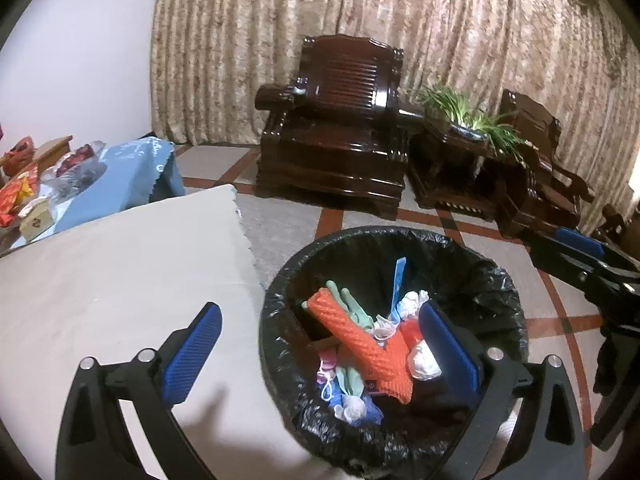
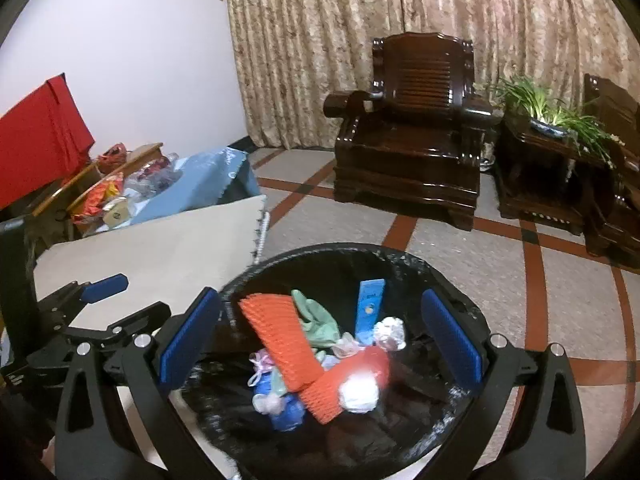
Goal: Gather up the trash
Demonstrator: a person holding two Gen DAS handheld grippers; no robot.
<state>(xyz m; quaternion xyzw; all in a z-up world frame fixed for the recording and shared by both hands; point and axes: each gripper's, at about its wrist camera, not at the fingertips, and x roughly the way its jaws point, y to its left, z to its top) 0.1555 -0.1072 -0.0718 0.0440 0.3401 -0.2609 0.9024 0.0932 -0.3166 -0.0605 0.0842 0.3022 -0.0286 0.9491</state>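
The trash is lying in the black-lined bin point(image 2: 460, 264), directly under and ahead of both tongs. On top, an orange foam net point(image 2: 280, 340) is resting with its long axis running from about 11 o'clock to 5 o'clock in the right wrist view, crossing a second orange piece. Around it are sitting a pale green glove point(image 2: 316, 320), a blue strip point(image 2: 370, 306) standing nearly upright at 12 o'clock, a foil ball point(image 2: 390, 332), a white wad point(image 2: 358, 394) and some blue and pink bits at 7 o'clock.

The right tongs point(image 2: 320, 340) are hovering over the bin mouth with the jaws spread wide and nothing between the pads; this hand looks nearer to the bin's centre. The left tongs point(image 1: 320, 350) are also gaping wide and empty, straddling the bin's rim: one pad is hanging over the pale table point(image 1: 120, 280) at 9 o'clock, the other over the trash.

The table surface in view is carrying nothing, so any next piece probably lies elsewhere. Farther out at 10 o'clock, a blue cloth point(image 1: 128, 176) and snack packets point(image 1: 16, 196) are sitting, well apart from the bin.
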